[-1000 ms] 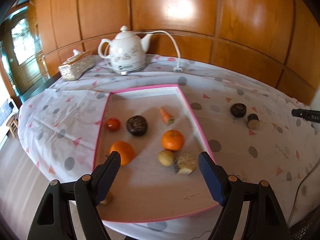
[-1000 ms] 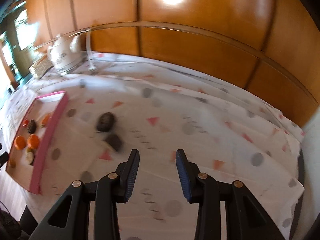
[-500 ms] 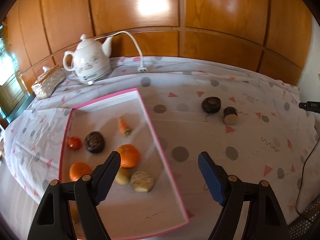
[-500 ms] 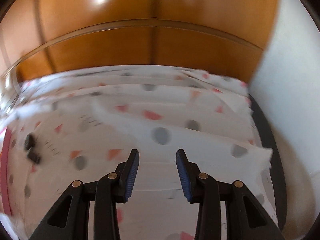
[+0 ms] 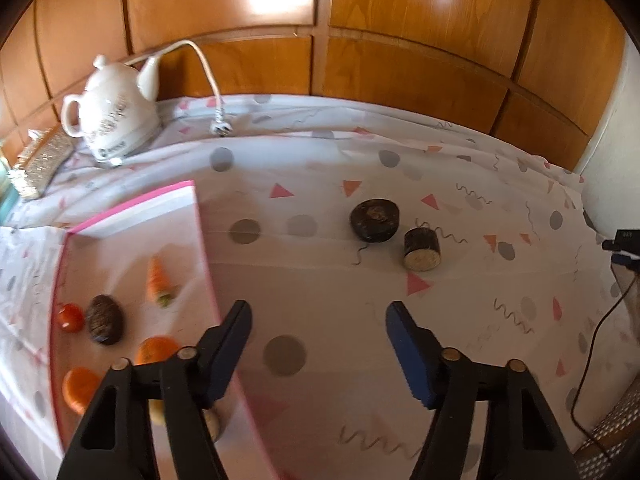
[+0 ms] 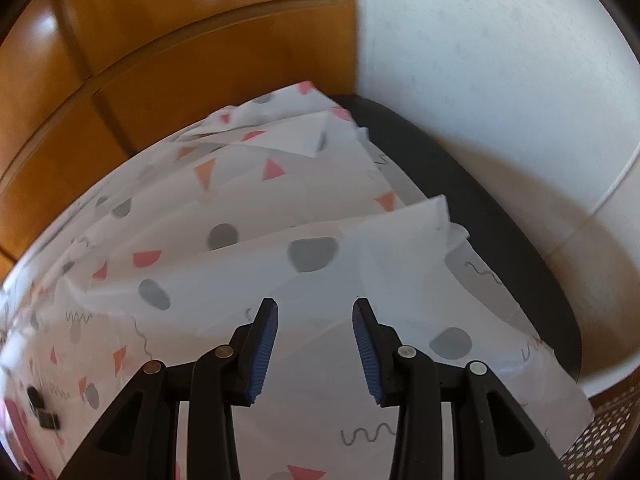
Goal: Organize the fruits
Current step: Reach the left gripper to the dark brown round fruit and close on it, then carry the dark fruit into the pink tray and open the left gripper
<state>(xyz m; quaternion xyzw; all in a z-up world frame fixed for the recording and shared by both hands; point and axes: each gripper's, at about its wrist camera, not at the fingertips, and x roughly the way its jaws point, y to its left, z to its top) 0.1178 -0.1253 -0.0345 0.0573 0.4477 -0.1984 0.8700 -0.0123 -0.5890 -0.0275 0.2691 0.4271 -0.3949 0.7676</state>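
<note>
The left wrist view alone shows the pink-rimmed tray [image 5: 206,256] holding a carrot [image 5: 158,282], a tomato [image 5: 70,317], a dark fruit [image 5: 105,319] and two oranges [image 5: 156,350]. The right wrist view shows mainly the bench corner and a white wall [image 6: 500,80]. Two dark round fruits [image 5: 375,220] lie on the cloth [image 5: 320,184] ahead of the left tool [image 5: 318,320], well apart from it; its jaws have just been closing, gapped, with nothing between them. The right tool [image 6: 315,322] is narrowly open and empty. A white kettle [image 5: 114,120] stands against wood panelling [image 5: 400,20].
</note>
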